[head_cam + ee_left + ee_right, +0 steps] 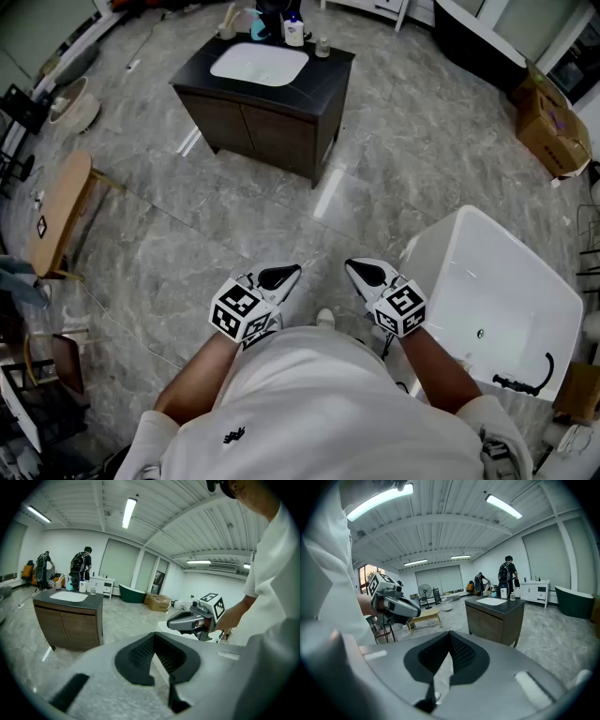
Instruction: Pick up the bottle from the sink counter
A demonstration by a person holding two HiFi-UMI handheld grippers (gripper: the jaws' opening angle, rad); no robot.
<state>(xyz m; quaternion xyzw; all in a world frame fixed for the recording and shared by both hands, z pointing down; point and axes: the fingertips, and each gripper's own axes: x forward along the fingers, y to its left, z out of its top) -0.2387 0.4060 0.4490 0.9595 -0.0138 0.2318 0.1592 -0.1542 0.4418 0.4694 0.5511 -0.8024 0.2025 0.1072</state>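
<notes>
The dark sink counter [328,89] with a white basin [260,64] stands far ahead across the floor. At its back edge are a white bottle [293,32], a small jar [322,47] and a blue item [260,30]. The left gripper view shows the same white bottle [82,586] small and distant, and the right gripper view shows it [503,592] too. My left gripper [292,272] and right gripper [352,266] are held close to the person's body, side by side, far from the counter. Both are shut and hold nothing.
A white bathtub [562,291] stands close on the right. A wooden bench [58,211] is at the left, cardboard boxes [553,131] at the far right. Marble floor lies between me and the counter. Two people [79,569] with backpacks stand behind the counter.
</notes>
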